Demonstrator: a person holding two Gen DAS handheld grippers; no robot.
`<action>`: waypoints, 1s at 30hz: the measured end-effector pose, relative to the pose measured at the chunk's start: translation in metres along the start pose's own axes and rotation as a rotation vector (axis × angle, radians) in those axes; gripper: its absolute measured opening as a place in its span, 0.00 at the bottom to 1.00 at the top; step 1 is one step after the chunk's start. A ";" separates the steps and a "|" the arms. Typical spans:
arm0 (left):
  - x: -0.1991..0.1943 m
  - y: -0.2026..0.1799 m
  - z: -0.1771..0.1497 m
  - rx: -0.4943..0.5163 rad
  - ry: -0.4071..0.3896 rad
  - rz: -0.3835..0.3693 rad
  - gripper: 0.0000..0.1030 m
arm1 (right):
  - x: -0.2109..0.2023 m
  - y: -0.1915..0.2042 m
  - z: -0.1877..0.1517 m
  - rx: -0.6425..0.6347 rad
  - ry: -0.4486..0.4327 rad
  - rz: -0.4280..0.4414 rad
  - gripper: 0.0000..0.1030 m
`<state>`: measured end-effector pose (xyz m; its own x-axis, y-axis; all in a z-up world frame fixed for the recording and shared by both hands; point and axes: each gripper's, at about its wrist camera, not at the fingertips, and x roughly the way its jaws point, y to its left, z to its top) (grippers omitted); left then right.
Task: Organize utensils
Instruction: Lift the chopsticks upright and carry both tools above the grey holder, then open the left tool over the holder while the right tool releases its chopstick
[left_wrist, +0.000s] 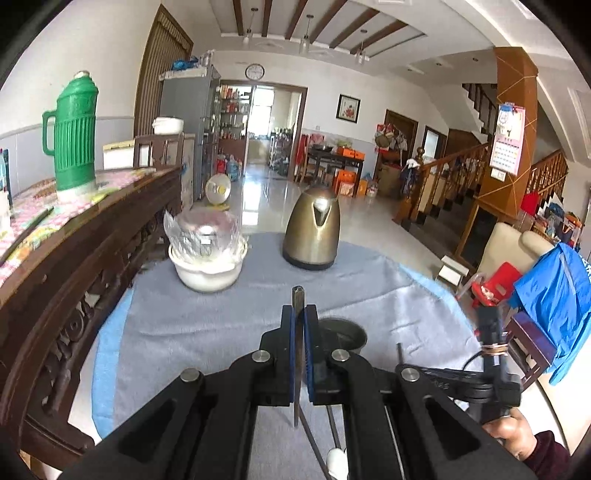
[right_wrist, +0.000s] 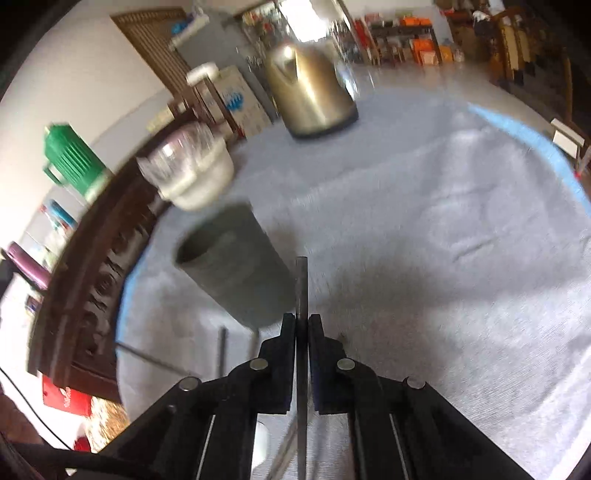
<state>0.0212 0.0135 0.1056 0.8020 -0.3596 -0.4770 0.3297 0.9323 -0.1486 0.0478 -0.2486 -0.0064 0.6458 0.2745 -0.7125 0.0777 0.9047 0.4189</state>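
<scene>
In the left wrist view my left gripper (left_wrist: 299, 312) is shut on a flat dark metal utensil (left_wrist: 297, 297) whose end sticks up past the pads. Just behind its right finger stands a dark grey cup (left_wrist: 345, 334). More utensils lie on the cloth below, one with a white end (left_wrist: 336, 461). The blurred right wrist view shows my right gripper (right_wrist: 303, 319) shut on a thin metal utensil (right_wrist: 301, 280) that points forward. There the grey cup (right_wrist: 229, 266) stands just left of the fingers. Two thin utensils (right_wrist: 221, 350) lie on the cloth near the cup's base.
A grey towel (left_wrist: 207, 325) covers the round table. At its far side stand a brass-coloured kettle (left_wrist: 312, 229) and a white bowl wrapped in plastic (left_wrist: 207, 258). A dark wooden sideboard (left_wrist: 74, 266) with a green thermos (left_wrist: 74, 136) borders the left. A hand (left_wrist: 513, 432) is at the right.
</scene>
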 end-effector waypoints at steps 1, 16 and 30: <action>-0.002 -0.001 0.004 0.001 -0.008 -0.001 0.04 | -0.009 0.003 0.005 0.003 -0.031 0.008 0.07; -0.031 -0.027 0.081 0.051 -0.172 -0.020 0.04 | -0.111 0.058 0.069 0.040 -0.423 0.098 0.07; 0.021 -0.046 0.110 -0.014 -0.217 -0.054 0.04 | -0.106 0.102 0.105 -0.017 -0.521 -0.010 0.07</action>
<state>0.0779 -0.0409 0.1982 0.8723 -0.4071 -0.2708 0.3692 0.9115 -0.1812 0.0674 -0.2192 0.1711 0.9376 0.0712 -0.3404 0.0764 0.9128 0.4013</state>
